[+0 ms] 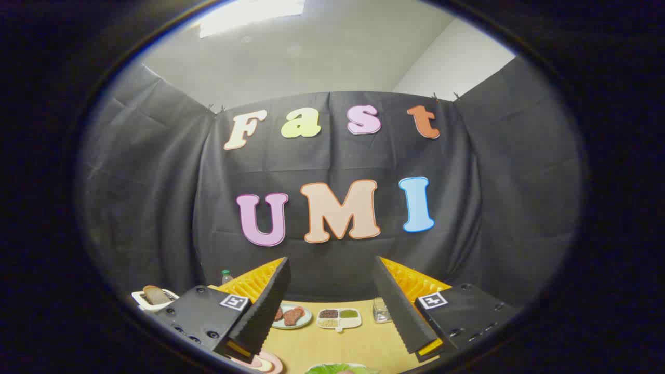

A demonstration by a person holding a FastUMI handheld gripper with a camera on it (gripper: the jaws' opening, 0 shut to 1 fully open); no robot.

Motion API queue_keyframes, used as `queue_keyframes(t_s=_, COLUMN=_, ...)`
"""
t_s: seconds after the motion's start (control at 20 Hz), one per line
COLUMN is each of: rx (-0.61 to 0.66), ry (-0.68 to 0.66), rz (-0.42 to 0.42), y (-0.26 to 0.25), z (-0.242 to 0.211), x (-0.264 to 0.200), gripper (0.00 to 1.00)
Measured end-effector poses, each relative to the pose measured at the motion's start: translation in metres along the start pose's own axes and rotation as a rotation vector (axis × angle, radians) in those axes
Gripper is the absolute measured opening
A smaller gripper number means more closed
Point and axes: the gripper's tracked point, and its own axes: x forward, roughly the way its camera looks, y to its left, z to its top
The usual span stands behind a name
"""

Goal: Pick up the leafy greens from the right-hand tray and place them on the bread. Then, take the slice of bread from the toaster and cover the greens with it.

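Leafy greens (340,369) lie low between the spread, empty fingers (332,306); next, I judge, descend and pinch them.

On the table (332,343), a plate (293,317), divided dish (338,318) and glass (382,310) stand in a row beyond the open tongs (332,270); the toaster (153,298) sits far left.

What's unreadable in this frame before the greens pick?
- Leafy greens, gripper view: just a top sliver shows near the open gripper; their tray is hidden.
- Base bread: cannot be told. A pink plate is half hidden behind the left finger.
- Toaster: partly behind the gripper body; one slice pokes out.
- Compartment tray and glass jar: contents too small to identify.
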Motion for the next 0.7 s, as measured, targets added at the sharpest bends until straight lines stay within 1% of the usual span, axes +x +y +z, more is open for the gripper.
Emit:
queue_keyframes(t_s=0.25, rx=-0.033, ry=-0.029, rz=-0.005, y=-0.012, z=0.009, x=-0.003, gripper=1.00)
queue_keyframes(t_s=0.7, rx=-0.057, ry=-0.027, rz=0.015, y=-0.019, z=0.005, x=-0.004, gripper=1.00)
